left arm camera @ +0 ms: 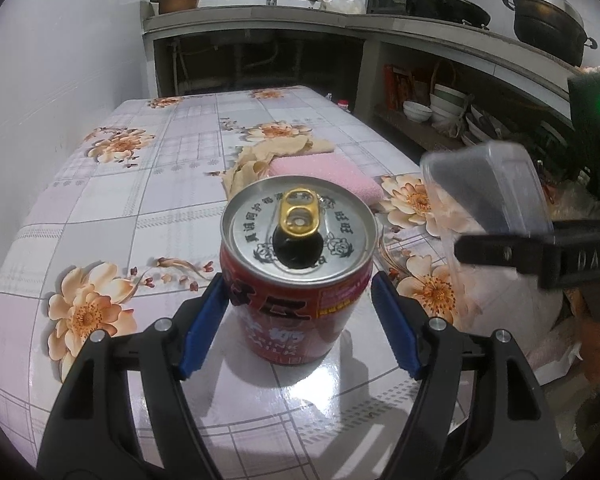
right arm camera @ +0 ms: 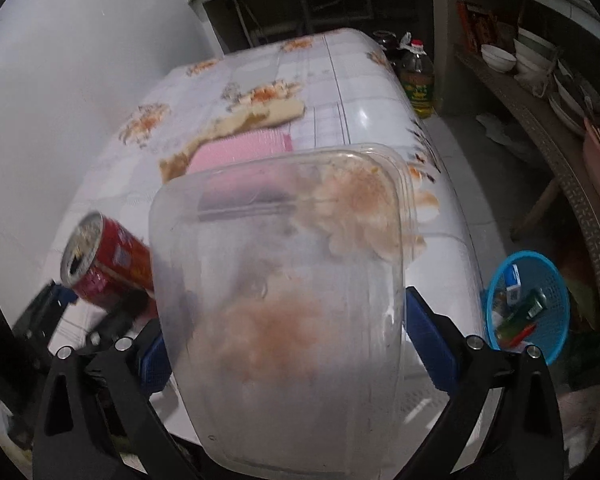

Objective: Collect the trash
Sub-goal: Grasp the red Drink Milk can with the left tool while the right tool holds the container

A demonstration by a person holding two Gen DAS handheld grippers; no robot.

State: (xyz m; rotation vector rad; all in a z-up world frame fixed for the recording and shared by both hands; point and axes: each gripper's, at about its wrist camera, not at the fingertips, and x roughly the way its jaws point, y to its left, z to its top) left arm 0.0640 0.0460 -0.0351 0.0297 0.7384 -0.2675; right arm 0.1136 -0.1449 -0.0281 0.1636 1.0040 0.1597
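Observation:
A red drink can with an opened gold pull tab stands upright on the flowered table. My left gripper has its blue pads against both sides of the can. A clear plastic food container, smeared with orange residue, is held tilted above the table's near right part, with my right gripper shut on its sides. The left wrist view shows that container and a black right finger at the right. In the right wrist view the can shows left of the container.
A pink sponge cloth and a beige rag lie mid-table behind the can. On the floor right of the table sits a blue basket with several pieces of trash. An oil bottle stands by the far corner. Shelves with bowls run along the right.

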